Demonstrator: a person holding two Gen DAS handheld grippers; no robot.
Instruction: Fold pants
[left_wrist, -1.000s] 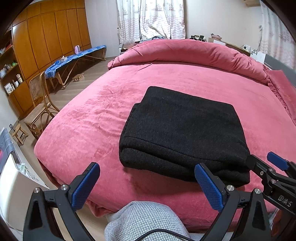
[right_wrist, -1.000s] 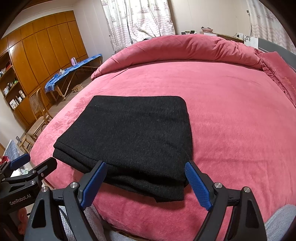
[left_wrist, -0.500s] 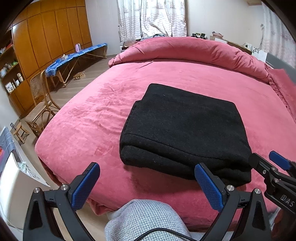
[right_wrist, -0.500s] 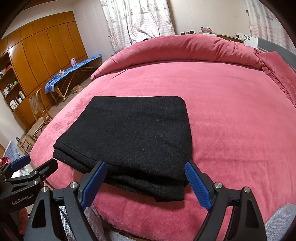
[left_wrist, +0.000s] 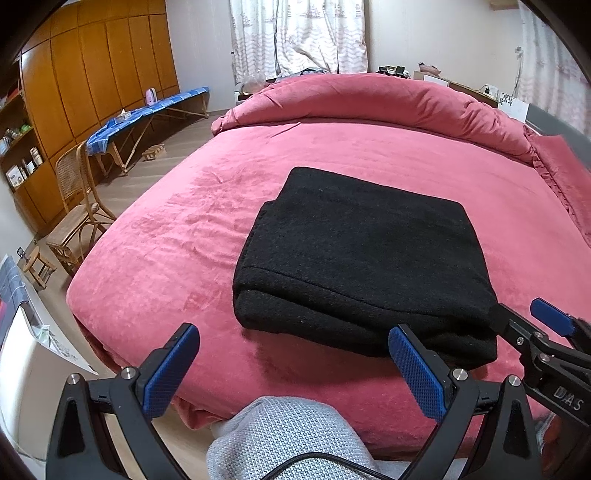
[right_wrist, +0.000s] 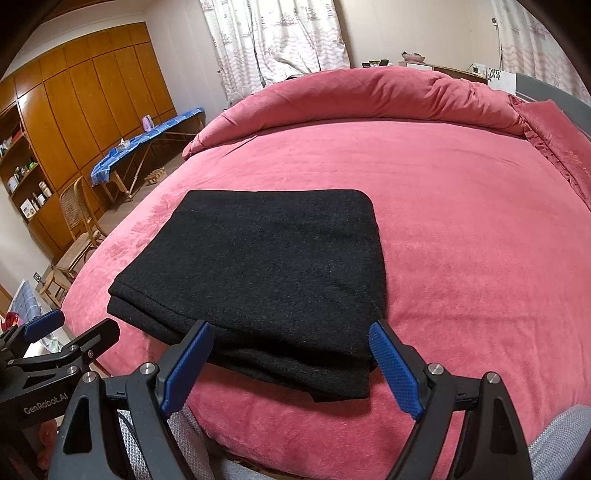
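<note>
The black pants (left_wrist: 362, 254) lie folded in a thick flat rectangle on the red bed (left_wrist: 177, 251), near its front edge. They also show in the right wrist view (right_wrist: 266, 273). My left gripper (left_wrist: 295, 369) is open and empty, held just in front of the pants' near left corner. My right gripper (right_wrist: 291, 365) is open and empty, its jaws spread before the near edge of the pants without touching them. The right gripper also shows at the right of the left wrist view (left_wrist: 532, 332), and the left gripper at the left of the right wrist view (right_wrist: 70, 332).
A rolled red duvet (left_wrist: 369, 99) lies along the far side of the bed. A rattan chair (left_wrist: 77, 214), a blue ironing board (left_wrist: 144, 114) and a wooden wardrobe (left_wrist: 92, 81) stand to the left. The person's grey-clad knee (left_wrist: 288, 435) is at the bed's front edge.
Both grippers stay open and drift back slightly from the pants. The pants have not moved.
</note>
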